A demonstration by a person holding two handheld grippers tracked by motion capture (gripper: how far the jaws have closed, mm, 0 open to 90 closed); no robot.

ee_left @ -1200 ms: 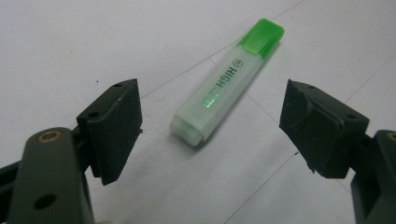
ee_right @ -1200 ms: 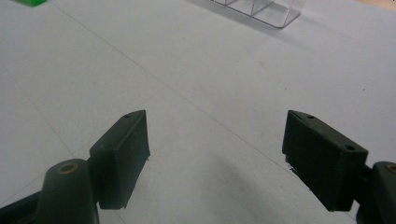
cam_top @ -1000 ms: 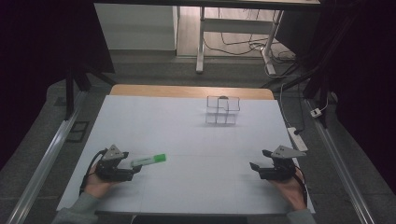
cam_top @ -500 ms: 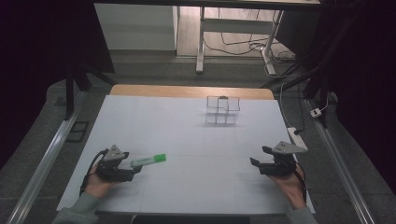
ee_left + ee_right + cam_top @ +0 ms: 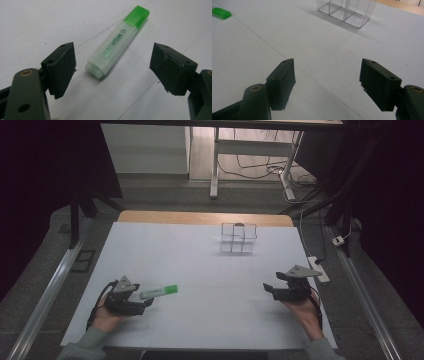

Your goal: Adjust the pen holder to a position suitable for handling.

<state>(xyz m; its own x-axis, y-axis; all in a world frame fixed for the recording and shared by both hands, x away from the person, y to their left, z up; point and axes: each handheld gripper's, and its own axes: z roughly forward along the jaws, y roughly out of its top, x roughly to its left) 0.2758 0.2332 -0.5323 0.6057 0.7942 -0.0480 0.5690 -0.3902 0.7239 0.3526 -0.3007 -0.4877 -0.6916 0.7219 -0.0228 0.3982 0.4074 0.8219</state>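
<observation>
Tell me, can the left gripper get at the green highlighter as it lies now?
Probably yes. The left gripper is open, the highlighter lies flat on the table just ahead, between the jaws' line, untouched, with nothing in the way.

Green-capped pale highlighter (image 5: 113,43), white table (image 5: 200,265)

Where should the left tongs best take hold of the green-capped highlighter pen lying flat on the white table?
Probably across the pale translucent barrel of the green-capped highlighter pen, near its middle, coming from above its blunt end: the open left tongs already flank its long flat sides.
</observation>
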